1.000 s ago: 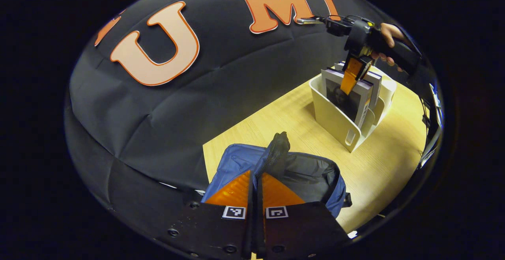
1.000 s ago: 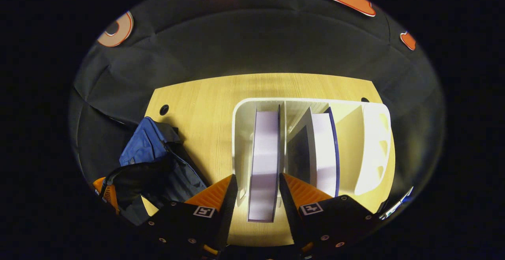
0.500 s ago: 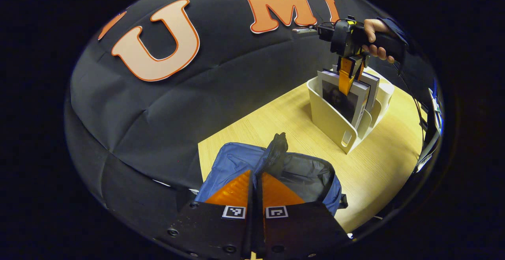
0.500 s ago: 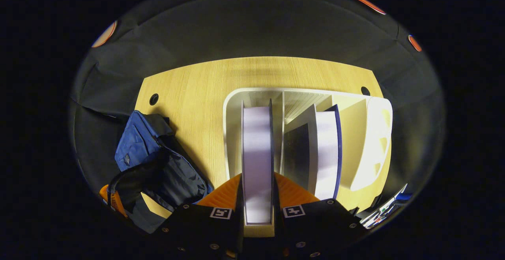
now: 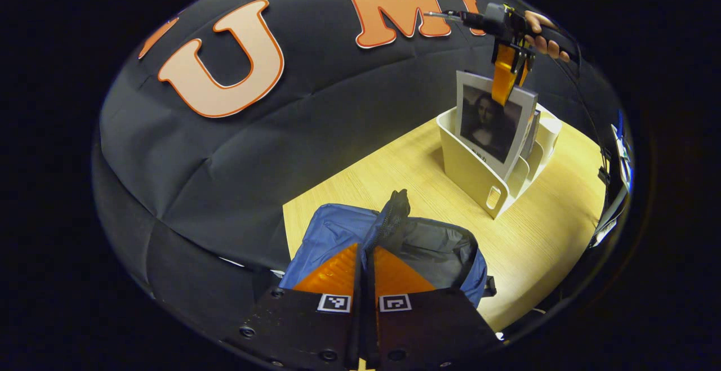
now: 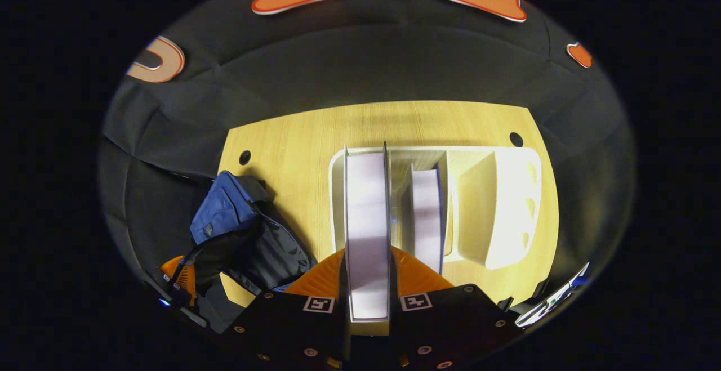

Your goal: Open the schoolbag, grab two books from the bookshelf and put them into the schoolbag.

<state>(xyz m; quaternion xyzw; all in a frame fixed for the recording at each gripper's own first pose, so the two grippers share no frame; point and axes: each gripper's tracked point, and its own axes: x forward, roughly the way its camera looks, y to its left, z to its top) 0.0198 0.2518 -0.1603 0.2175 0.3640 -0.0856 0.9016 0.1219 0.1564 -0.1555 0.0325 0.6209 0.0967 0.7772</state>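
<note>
Right gripper [image 6: 367, 272] held high over the white bookshelf [image 5: 479, 168], pointing down, a hand [image 5: 543, 27] wrapped round its grip. Fingers clamped on the top edge of a book [image 5: 489, 123] — portrait cover, lifted partway out of the end slot, lower edge apparently within the bookshelf walls. Second book [image 6: 428, 219] upright in the next slot. Left gripper [image 5: 366, 272] low over the blue schoolbag [image 5: 439, 250], fingers pressed together on the raised flap edge [image 5: 394, 219] — bag mouth open on the wooden table [image 5: 552, 236].

Left gripper [image 5: 366, 264]: black body plates, round screws, two square black-and-white markers behind ribbed jaws. Right gripper [image 6: 367, 269]: same plates, screws, markers behind its jaws.
</note>
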